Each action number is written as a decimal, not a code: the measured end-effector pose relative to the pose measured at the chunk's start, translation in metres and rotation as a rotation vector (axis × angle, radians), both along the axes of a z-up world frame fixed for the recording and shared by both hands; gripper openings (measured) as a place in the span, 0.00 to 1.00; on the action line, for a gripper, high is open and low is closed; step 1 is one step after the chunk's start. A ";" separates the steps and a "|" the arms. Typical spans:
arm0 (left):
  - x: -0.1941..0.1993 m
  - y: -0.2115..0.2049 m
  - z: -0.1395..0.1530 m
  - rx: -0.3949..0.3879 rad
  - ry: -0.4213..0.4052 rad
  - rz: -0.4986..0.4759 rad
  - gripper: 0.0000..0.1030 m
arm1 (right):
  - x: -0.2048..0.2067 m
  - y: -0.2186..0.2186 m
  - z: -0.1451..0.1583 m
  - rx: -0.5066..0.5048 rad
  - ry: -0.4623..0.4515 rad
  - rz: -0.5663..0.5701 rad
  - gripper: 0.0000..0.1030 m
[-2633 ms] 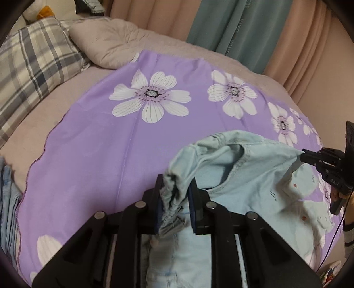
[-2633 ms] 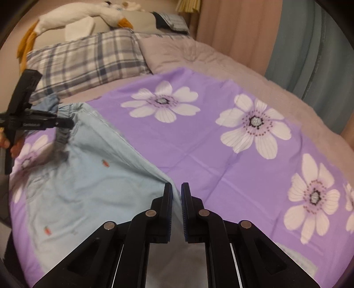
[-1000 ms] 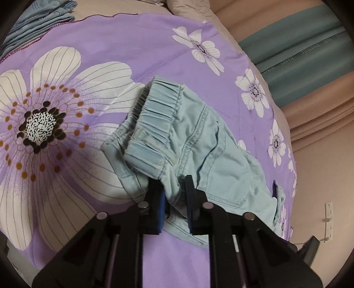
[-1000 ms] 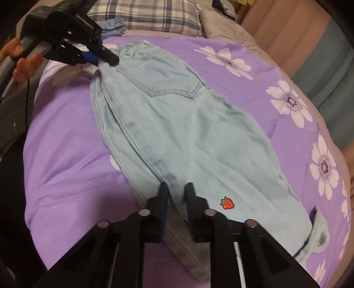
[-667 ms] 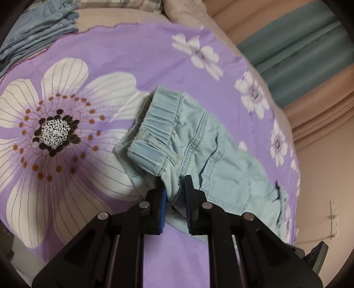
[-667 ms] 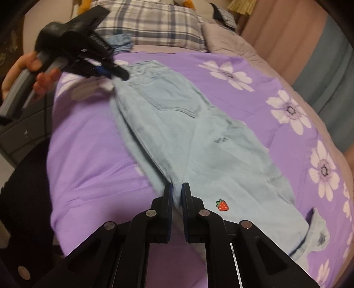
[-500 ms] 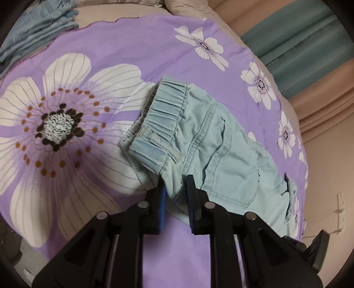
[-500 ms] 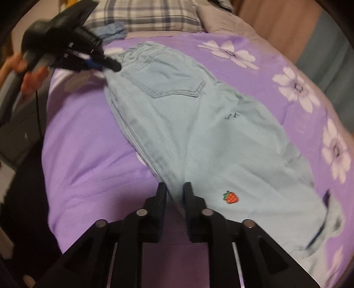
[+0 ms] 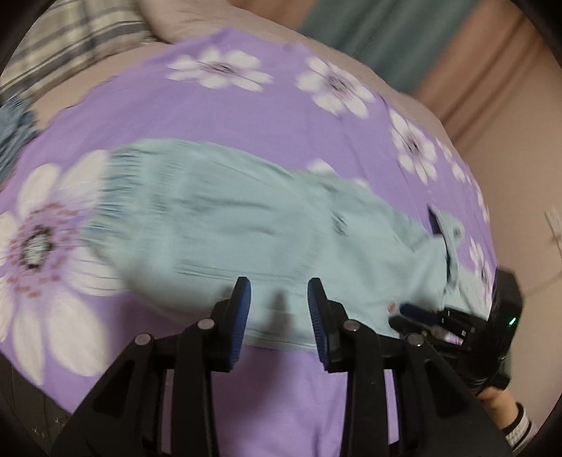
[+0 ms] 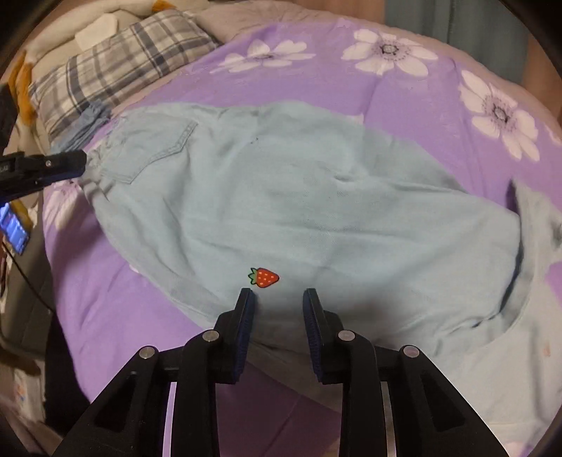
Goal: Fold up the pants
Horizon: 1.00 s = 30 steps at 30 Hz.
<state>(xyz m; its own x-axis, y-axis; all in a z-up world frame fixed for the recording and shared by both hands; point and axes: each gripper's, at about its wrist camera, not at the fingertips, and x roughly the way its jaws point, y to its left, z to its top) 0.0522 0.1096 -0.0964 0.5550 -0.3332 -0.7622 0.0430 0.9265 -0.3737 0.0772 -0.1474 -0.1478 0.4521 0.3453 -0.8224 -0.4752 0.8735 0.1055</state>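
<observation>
Light blue denim pants (image 10: 298,197) lie spread flat on a purple flowered sheet (image 10: 116,323), waistband and back pocket at the far left, a red strawberry patch (image 10: 264,277) near the front edge. My right gripper (image 10: 279,306) is open and empty just above that edge. In the left wrist view the pants (image 9: 224,225) are blurred; my left gripper (image 9: 279,298) is open over their near edge. The left gripper also shows in the right wrist view (image 10: 70,161) by the waistband. The right gripper shows at the leg end in the left wrist view (image 9: 414,313).
A plaid pillow (image 10: 116,66) and a beige pillow (image 9: 196,17) lie at the bed's head. Folded blue clothes (image 9: 14,133) sit by the sheet's edge. Curtains (image 9: 404,35) hang behind the bed. The bed's near edge drops off at the bottom left.
Both grippers have opened and let go of the pants, which now lie flat on the sheet. The left gripper has swung quickly, blurring its view.
</observation>
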 end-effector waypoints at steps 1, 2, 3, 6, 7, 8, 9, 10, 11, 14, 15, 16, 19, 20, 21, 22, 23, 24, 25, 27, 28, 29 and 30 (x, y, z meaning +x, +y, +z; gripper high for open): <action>0.002 -0.012 -0.002 0.002 0.006 -0.032 0.32 | 0.001 -0.003 0.003 0.021 0.009 0.001 0.28; 0.004 -0.025 -0.005 0.003 0.012 -0.064 0.32 | 0.002 -0.007 0.006 0.055 0.030 -0.003 0.28; 0.006 -0.034 -0.005 0.003 0.015 -0.090 0.32 | 0.003 -0.018 0.012 0.127 0.055 -0.017 0.28; 0.012 -0.066 -0.006 0.018 0.020 -0.178 0.32 | 0.018 -0.067 0.034 0.283 0.059 -0.157 0.28; 0.014 -0.079 -0.007 0.034 0.017 -0.210 0.32 | 0.024 -0.085 0.038 0.307 0.055 -0.214 0.29; 0.016 -0.087 -0.008 0.045 0.017 -0.232 0.32 | 0.030 -0.102 0.042 0.317 0.052 -0.276 0.29; 0.018 -0.102 -0.010 0.063 0.020 -0.275 0.32 | 0.041 -0.119 0.046 0.309 0.048 -0.343 0.29; 0.019 -0.110 -0.012 0.071 0.022 -0.300 0.32 | 0.052 -0.135 0.049 0.269 0.047 -0.421 0.29; 0.020 -0.122 -0.015 0.080 0.025 -0.336 0.32 | 0.062 -0.148 0.053 0.221 0.045 -0.480 0.29; 0.022 -0.156 -0.024 0.122 0.025 -0.436 0.30 | 0.096 -0.171 0.059 0.149 0.046 -0.570 0.29; 0.023 -0.166 -0.027 0.132 0.027 -0.463 0.30 | 0.111 -0.172 0.060 0.127 0.055 -0.580 0.29; 0.023 -0.176 -0.030 0.147 0.032 -0.490 0.30 | 0.122 -0.169 0.060 0.104 0.057 -0.581 0.29; 0.020 -0.194 -0.039 0.190 0.041 -0.564 0.30 | 0.148 -0.156 0.054 0.042 0.089 -0.559 0.40; 0.020 -0.199 -0.041 0.214 0.038 -0.576 0.30 | 0.152 -0.156 0.049 0.007 0.096 -0.561 0.41; 0.020 -0.203 -0.043 0.243 0.024 -0.584 0.30 | 0.158 -0.154 0.044 -0.046 0.104 -0.567 0.41; 0.021 -0.205 -0.044 0.246 0.021 -0.585 0.30 | 0.162 -0.150 0.037 -0.106 0.114 -0.566 0.41; 0.023 -0.206 -0.045 0.244 0.024 -0.584 0.30 | 0.165 -0.149 0.028 -0.161 0.125 -0.568 0.41; 0.024 -0.206 -0.046 0.242 0.023 -0.580 0.30 | 0.167 -0.152 0.019 -0.188 0.149 -0.574 0.41; 0.024 -0.206 -0.046 0.244 0.018 -0.578 0.28 | 0.164 -0.158 0.014 -0.183 0.167 -0.578 0.34; 0.023 -0.207 -0.047 0.259 0.001 -0.569 0.23 | 0.158 -0.164 0.014 -0.187 0.131 -0.593 0.06; 0.022 -0.202 -0.046 0.257 -0.005 -0.562 0.23 | 0.153 -0.170 0.017 -0.173 0.109 -0.606 0.04; 0.022 -0.201 -0.047 0.247 -0.010 -0.547 0.22 | 0.146 -0.179 0.021 -0.131 0.094 -0.626 0.04; 0.022 -0.196 -0.047 0.236 -0.012 -0.535 0.21 | 0.134 -0.191 0.030 -0.070 0.065 -0.652 0.04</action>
